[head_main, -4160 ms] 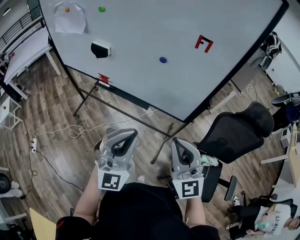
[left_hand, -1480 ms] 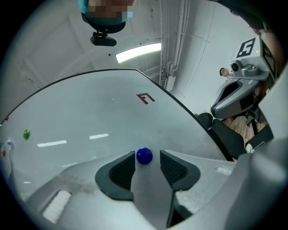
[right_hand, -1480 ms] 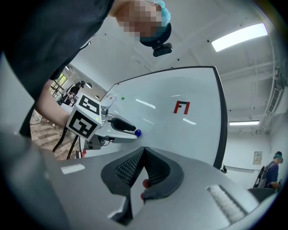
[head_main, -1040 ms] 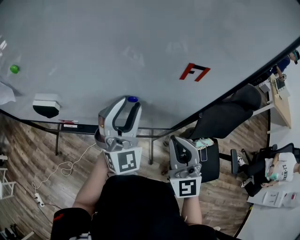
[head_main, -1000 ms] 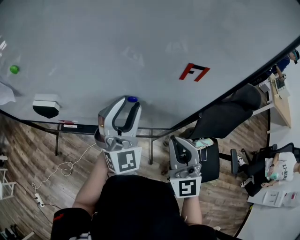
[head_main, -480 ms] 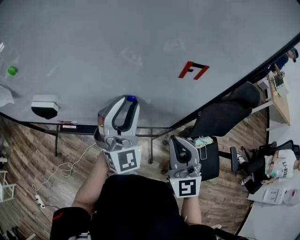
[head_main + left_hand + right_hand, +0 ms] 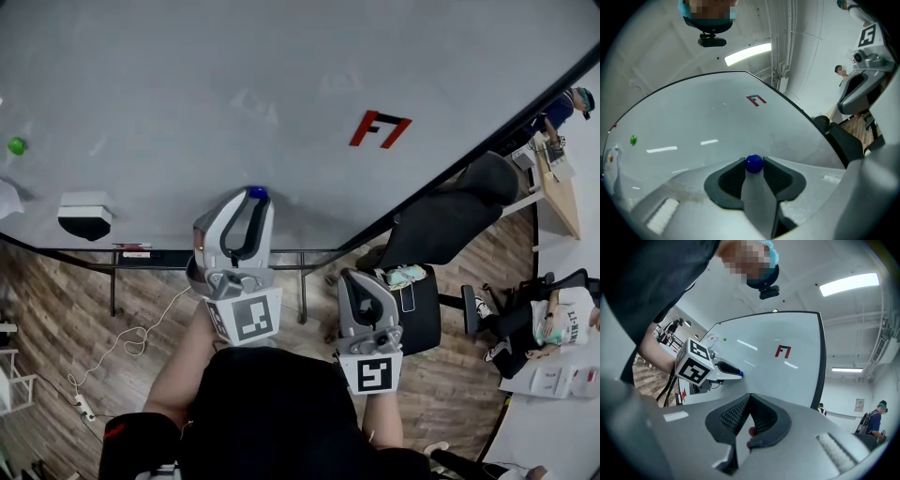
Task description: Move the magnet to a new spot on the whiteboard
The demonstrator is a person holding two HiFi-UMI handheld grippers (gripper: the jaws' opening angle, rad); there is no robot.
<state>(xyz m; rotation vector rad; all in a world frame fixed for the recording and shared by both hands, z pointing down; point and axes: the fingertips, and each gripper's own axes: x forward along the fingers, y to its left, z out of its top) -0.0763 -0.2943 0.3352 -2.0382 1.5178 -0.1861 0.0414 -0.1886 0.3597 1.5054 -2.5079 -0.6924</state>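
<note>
— So, have you got hold of it?

— Pretty much. My left tongs [image 7: 253,199] have just been closing round the blue magnet [image 7: 753,164], and both pads now look to be against its sides, pinching it. It sits low on the whiteboard [image 7: 281,84], a little above the bottom edge.

— And the other hand?

— My right tongs [image 7: 750,399] are pressed together with nothing in them, held back from the board at my side.

— What does that mean for the job?

— The grip is what I needed, but the magnet hasn't left its spot yet. I reckon the next thing is to pull it free and set it down on bare board, perhaps nearer the red mark [image 7: 380,128].
</note>
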